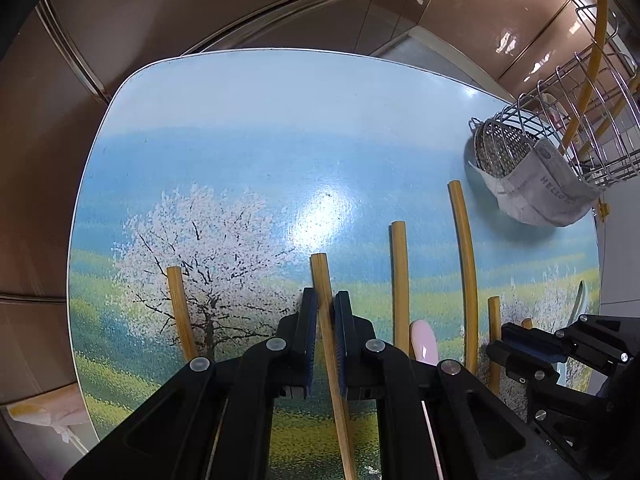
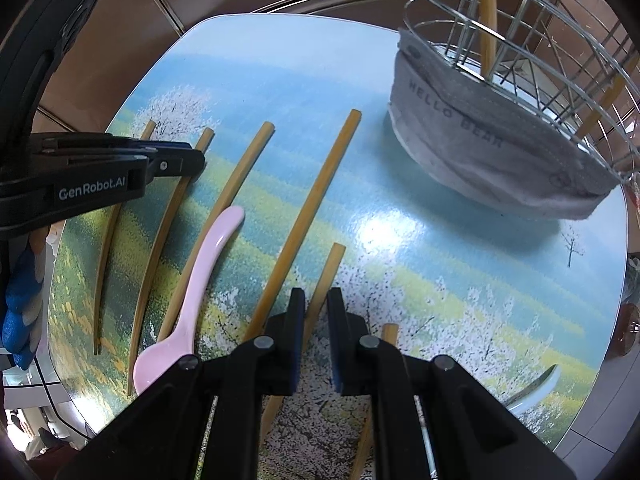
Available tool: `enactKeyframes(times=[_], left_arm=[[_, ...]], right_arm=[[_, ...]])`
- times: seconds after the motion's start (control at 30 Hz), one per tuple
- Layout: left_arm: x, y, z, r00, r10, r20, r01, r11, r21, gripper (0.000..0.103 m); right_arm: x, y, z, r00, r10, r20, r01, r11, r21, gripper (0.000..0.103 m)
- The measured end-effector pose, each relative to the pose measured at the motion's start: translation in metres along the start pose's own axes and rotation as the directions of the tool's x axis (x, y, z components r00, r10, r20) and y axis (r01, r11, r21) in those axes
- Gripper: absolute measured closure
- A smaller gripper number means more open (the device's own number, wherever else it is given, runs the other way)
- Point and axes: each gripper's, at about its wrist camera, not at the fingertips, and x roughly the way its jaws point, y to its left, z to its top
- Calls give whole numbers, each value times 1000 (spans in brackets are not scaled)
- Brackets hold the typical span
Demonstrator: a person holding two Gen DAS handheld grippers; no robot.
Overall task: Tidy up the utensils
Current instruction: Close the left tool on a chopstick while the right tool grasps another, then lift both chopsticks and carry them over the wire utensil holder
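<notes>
Straddling a slender bamboo chopstick (image 1: 325, 312) that lies on the table printed with a blossoming-tree landscape (image 1: 240, 160), the left gripper (image 1: 326, 304) has its blue-padded jaws nearly closed on the stick, though we cannot tell whether the pads actually press it. The right gripper (image 2: 316, 300) frames a second bamboo chopstick (image 2: 326, 276) in the same manner, its jaws narrowly parted with visible gaps on both sides, so we judge it open and not yet gripping. We count several more loose chopsticks arranged roughly side by side across the table, with a pale pink ceramic spoon (image 2: 192, 300) lying among them and a white spoon (image 2: 536, 392) near the table's right edge. The silver wire utensil rack (image 2: 540, 40), its base wrapped in a grey cloth face mask (image 2: 480, 136), already holds a few upright chopsticks. We therefore judge the sorting as begun but mostly unfinished, since most utensils remain on the table.
</notes>
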Motion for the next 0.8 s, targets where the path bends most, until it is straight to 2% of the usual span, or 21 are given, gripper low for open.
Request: enactKeyframes(times=[0.27, 0.47, 0.8], left_arm=[[-4, -9, -12, 998, 34, 46, -34, 999, -7, 97], [-8, -5, -21, 998, 8, 61, -6, 999, -37, 97], [-60, 8, -50, 986, -25, 164, 35, 998, -61, 97]], right_arm=[[0, 12, -9, 1000, -12, 21, 11, 1000, 11, 95], [-4, 16, -14, 999, -16, 47, 14, 999, 38, 97], [-57, 25, -50, 983, 30, 183, -46, 995, 84, 97]])
